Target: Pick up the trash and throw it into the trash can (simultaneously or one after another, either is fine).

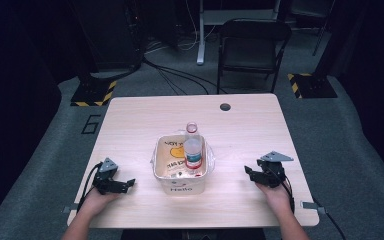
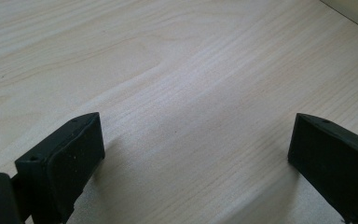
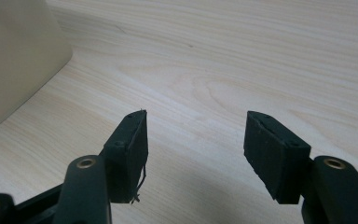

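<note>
Left gripper (image 1: 128, 184): low on the table (image 1: 240, 205) near its front left, jaws wide apart, nothing between them.
Right gripper (image 1: 248, 172): front right, jaws parted, empty.
Bin (image 1: 180, 186): midway between both grippers, apart from each.
Bottle (image 1: 193, 148): stands upright in the bin, cap off.
</note>
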Demonstrator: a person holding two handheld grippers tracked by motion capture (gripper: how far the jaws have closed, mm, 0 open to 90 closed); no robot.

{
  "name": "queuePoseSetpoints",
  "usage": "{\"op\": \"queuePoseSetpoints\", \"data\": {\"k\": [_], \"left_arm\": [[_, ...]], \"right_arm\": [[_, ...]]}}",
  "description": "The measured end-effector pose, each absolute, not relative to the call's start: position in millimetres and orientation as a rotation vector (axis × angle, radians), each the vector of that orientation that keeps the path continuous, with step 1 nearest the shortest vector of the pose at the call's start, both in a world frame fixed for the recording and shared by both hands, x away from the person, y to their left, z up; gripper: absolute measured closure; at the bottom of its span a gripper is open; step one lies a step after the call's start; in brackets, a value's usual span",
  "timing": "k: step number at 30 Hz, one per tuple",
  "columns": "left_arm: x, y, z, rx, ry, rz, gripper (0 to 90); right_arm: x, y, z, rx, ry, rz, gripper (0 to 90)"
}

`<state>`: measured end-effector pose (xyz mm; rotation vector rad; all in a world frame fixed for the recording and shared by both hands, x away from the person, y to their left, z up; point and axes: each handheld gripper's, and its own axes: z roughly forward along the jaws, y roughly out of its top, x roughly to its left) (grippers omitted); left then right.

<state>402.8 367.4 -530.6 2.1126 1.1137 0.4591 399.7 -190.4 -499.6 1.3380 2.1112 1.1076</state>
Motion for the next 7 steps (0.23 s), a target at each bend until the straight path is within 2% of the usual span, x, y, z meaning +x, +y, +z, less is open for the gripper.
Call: {"op": "queuePoseSetpoints", "data": {"k": [7], "left_arm": [[403.0,366.7,-531.2,2.101,1.118,0.463,3.3]], "right_arm": [[397.7,-196.6,-504.1,1.383,2.07,1.12,38.2]]}}
